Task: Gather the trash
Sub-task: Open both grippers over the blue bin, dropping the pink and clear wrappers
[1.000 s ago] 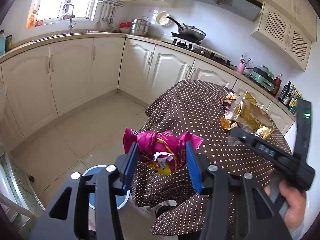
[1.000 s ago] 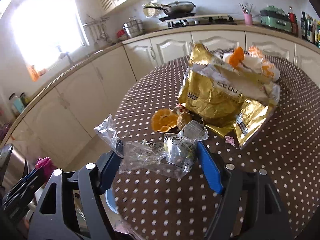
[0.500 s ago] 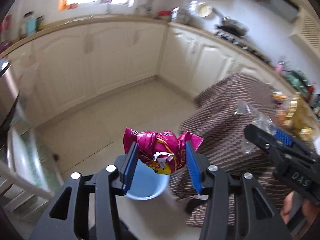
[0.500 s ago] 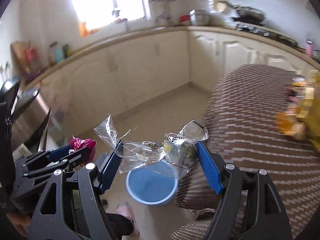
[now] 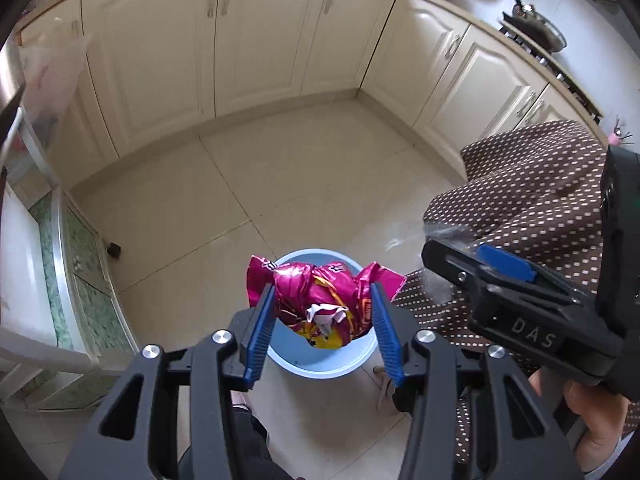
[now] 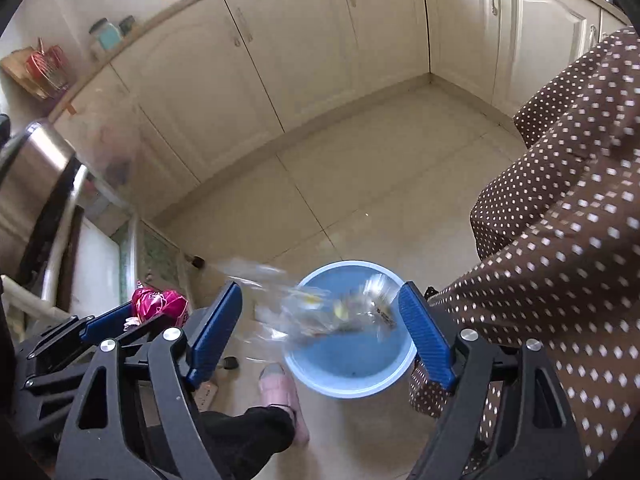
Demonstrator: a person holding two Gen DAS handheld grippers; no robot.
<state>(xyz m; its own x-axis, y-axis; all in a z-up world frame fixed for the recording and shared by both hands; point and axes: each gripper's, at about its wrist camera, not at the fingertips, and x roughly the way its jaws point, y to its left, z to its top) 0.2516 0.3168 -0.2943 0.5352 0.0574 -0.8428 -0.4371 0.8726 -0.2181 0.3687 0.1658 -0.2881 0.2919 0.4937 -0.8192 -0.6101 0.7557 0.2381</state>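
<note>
Left wrist view: the left gripper [image 5: 323, 322] is clamped on a crumpled magenta foil snack wrapper [image 5: 320, 304], hanging right above the round light-blue plastic bin [image 5: 362, 354] on the tiled floor [image 5: 280, 184]. Only the right wrist view shows the right gripper [image 6: 320, 328] spread wide — a blurred clear plastic wrapper [image 6: 320, 308] sits loose between its blue pads [image 6: 426, 336], touching neither, over the bin's mouth, beside the brown polka-dot tablecloth [image 6: 560, 220].
</note>
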